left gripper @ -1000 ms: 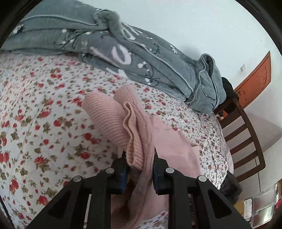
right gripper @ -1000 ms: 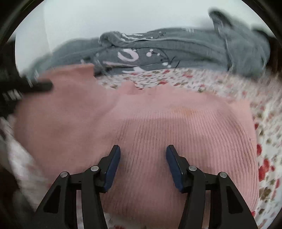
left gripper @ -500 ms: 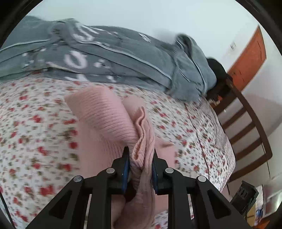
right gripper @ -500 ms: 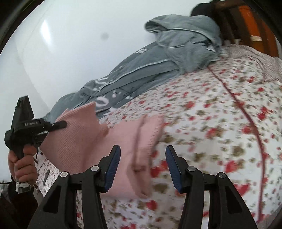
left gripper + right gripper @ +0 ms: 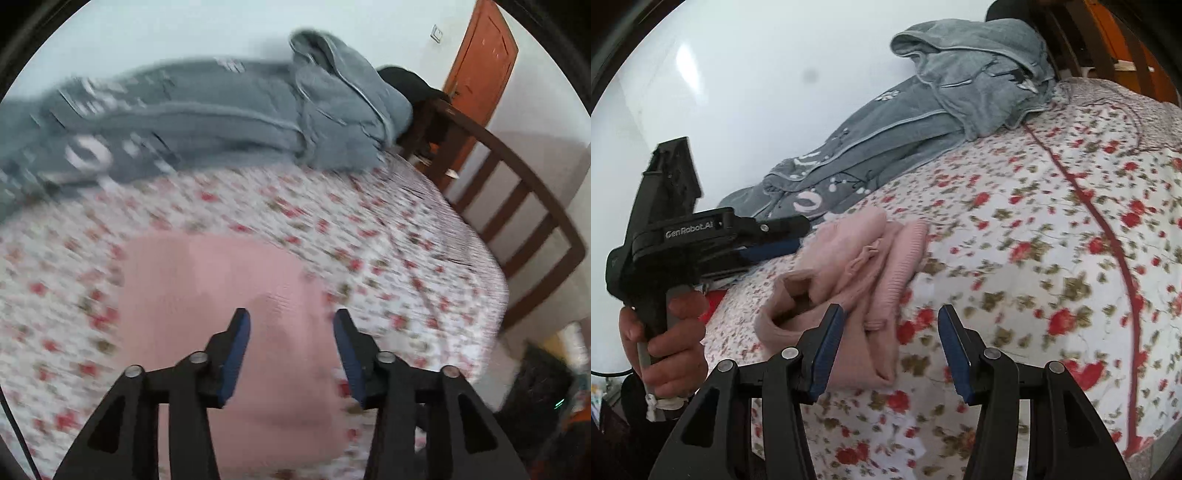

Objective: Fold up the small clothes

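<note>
A small pink knit garment point(image 5: 221, 295) lies folded on the floral bedsheet point(image 5: 388, 240). In the right wrist view it point(image 5: 857, 273) shows as a bunched pile with a sleeve opening toward the left. My left gripper point(image 5: 291, 325) is open and empty just above the garment; it also shows from the side in the right wrist view point(image 5: 798, 230), held by a hand left of the garment. My right gripper point(image 5: 891, 328) is open and empty, hovering over the sheet at the garment's right edge.
A grey quilted blanket point(image 5: 221, 110) is heaped along the wall behind the garment, also in the right wrist view point(image 5: 942, 96). A dark wooden footboard point(image 5: 517, 206) and an orange door point(image 5: 480, 55) stand at the right. The sheet spreads wide to the right point(image 5: 1052, 240).
My left gripper has opened and let go of the pink garment, which now lies on the sheet. My right gripper has drawn back and swung to the garment's right side.
</note>
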Tool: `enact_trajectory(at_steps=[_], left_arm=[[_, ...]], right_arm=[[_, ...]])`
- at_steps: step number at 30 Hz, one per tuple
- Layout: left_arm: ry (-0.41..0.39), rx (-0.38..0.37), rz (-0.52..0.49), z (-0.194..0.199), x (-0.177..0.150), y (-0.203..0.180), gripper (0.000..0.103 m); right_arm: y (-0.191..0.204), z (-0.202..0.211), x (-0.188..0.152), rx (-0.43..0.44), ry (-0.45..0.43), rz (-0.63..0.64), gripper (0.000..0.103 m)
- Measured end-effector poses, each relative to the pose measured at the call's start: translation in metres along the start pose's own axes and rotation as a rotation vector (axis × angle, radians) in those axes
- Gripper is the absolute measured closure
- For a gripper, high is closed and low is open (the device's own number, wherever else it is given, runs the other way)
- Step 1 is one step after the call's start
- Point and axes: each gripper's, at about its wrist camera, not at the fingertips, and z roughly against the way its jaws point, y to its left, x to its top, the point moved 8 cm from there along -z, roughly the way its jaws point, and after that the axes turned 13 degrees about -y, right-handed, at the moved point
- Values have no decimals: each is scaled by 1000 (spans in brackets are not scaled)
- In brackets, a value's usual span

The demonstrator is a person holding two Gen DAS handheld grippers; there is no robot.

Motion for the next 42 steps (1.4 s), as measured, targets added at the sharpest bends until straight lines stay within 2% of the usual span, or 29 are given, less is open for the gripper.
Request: enact_trajectory(at_steps=[3,6,9,11,15,16,17,18,20,24,27,30,31,33,34,37,40,42], left_arm=[[-17,90,-7,11,0,34,56],[0,133,34,17,-10,71,55],[21,161,90,23,-27,103,55],[28,158,132,27,-37,120,55],[30,150,191,36,-51,143,55],[28,150,195,37,-54,146,55],[26,149,197,39,-56,150,56],[24,148,199,41,-58,153,56],[19,145,205,45,-63,159,56],[21,135,228,43,-70,164,55],[29,115,235,39,-75,161,56],[30,83,221,35,-78,152,56],[33,67,219,32,-78,147,55],[40,40,217,29,-78,138,55],[38,14,206,28,-77,129,55],[24,-39,143,30,-78,108,52],[29,-56,81,28,-84,90,52],[53,-64,67,23,-92,82,52]], right_arm=[[16,-10,2,42,16,-8,50],[39,-25,2,101,41,-27,44],[56,-46,1,116,67,-65,40],[58,-61,-2,89,79,-89,38],[49,-93,-12,-53,121,-85,37],[51,-99,-13,-88,121,-52,42],[53,-103,-14,-122,125,-4,51],[56,-103,-14,-145,120,45,81],[69,-98,-10,-125,104,131,82],[84,-65,18,-24,-34,102,83],[78,-55,23,-38,-82,93,83],[40,-68,2,-141,-47,42,82],[29,-75,-8,-170,-22,23,78],[13,-91,-29,-184,33,8,73],[13,-87,-29,-188,16,28,70],[24,-68,-15,-214,-13,72,67],[36,-49,-8,-222,-59,160,66],[42,-43,-13,-198,-45,206,66]])
